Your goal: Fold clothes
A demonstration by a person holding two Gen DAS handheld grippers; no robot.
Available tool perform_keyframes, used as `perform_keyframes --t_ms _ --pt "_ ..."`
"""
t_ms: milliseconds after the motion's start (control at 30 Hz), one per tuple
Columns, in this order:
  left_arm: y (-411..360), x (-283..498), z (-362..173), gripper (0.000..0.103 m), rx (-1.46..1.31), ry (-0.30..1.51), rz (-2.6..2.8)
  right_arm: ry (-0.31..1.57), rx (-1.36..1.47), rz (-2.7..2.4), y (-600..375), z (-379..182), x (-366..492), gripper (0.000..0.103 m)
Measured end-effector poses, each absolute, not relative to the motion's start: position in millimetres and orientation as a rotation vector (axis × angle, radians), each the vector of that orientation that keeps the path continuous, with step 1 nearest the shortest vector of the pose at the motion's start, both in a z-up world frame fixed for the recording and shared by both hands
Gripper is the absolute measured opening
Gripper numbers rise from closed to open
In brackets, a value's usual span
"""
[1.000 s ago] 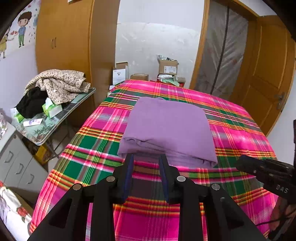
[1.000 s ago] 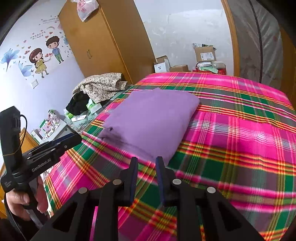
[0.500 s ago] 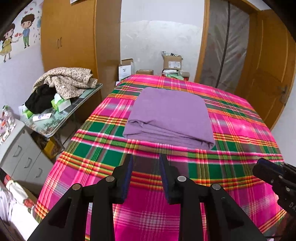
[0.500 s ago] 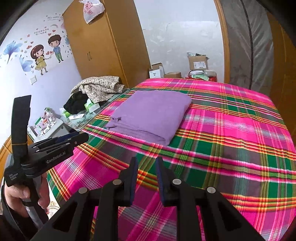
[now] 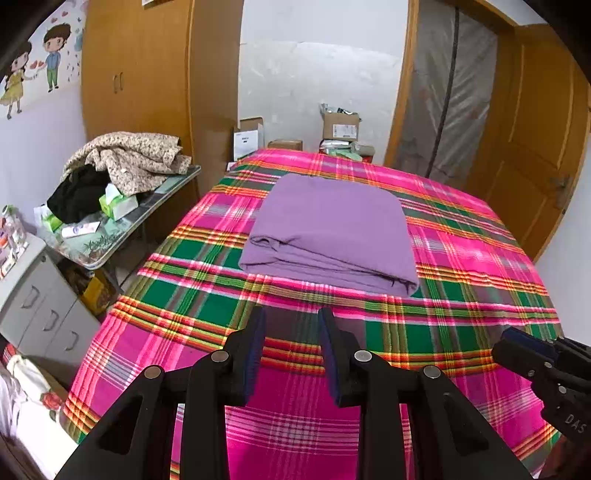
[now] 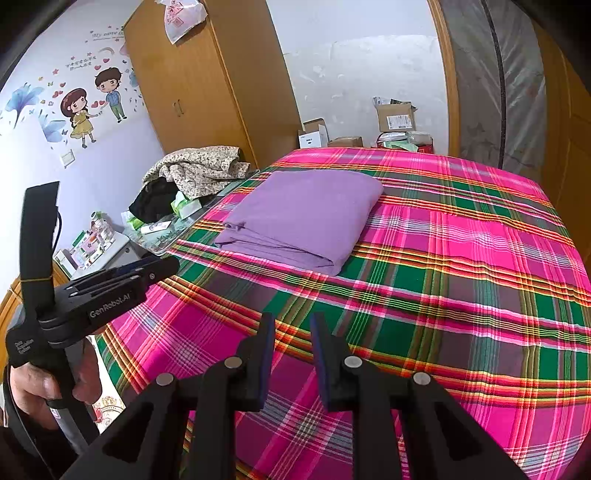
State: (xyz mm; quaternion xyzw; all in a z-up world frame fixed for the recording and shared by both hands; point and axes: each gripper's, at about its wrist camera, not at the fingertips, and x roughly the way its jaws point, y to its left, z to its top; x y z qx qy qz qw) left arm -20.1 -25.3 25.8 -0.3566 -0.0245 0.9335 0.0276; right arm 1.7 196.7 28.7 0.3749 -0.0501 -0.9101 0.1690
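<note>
White letters — "GenRobot.AI" — are printed on the side of the left gripper, seen to the left of the right gripper. Small white words are printed lower on its handle, too blurred to be read. In the left wrist view "DAS" is printed on the black body of the right gripper at the far right. Pink writing is seen on the wall above the cartoon stickers — only "My" can be made out.

One folded purple cloth lies on one plaid bed. Two grippers show, left gripper and right gripper. Three cardboard boxes stand beyond.
</note>
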Motion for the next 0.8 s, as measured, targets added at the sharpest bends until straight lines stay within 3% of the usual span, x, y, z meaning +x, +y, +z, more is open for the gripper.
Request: perform_keyframes --t_ms 800 --pt "-25.7 -19.1 30.7 0.03 -1.033 -0.07 2.913 -0.148 1.11 -2.573 195.8 18.9 -6.5 0.021"
